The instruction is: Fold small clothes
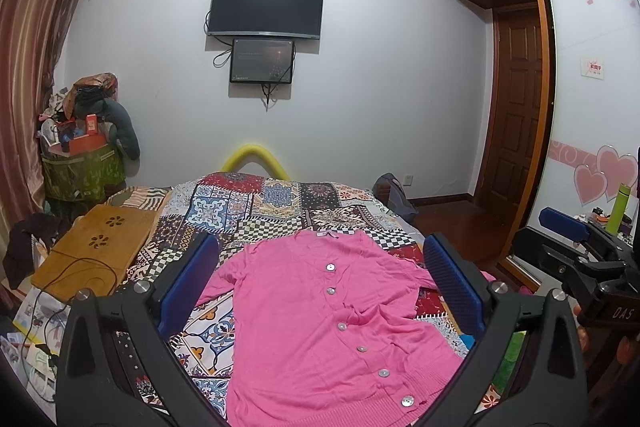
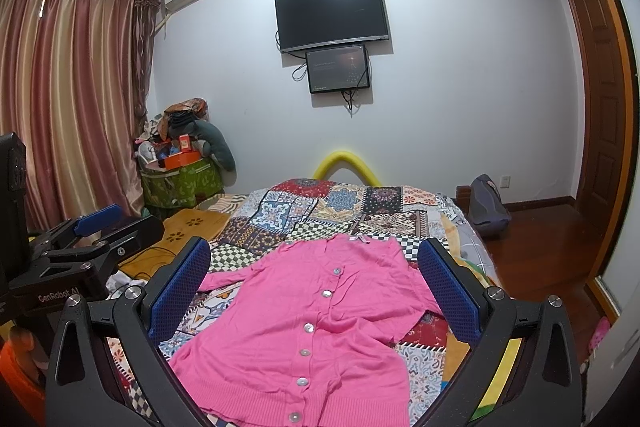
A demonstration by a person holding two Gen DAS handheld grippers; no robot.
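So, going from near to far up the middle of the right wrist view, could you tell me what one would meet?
Pink cardigan → patchwork bedspread → yellow foam arch → small screen → wall TV.

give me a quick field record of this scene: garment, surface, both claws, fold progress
garment: pink cardigan, buttoned, spread flat, hem nearest the cameras
surface: patchwork bedspread
left claw: open, above the cardigan, holding nothing
right claw: open, above the cardigan, holding nothing
fold progress: no fold made yet
nearby: wooden lap tray left of the cardigan
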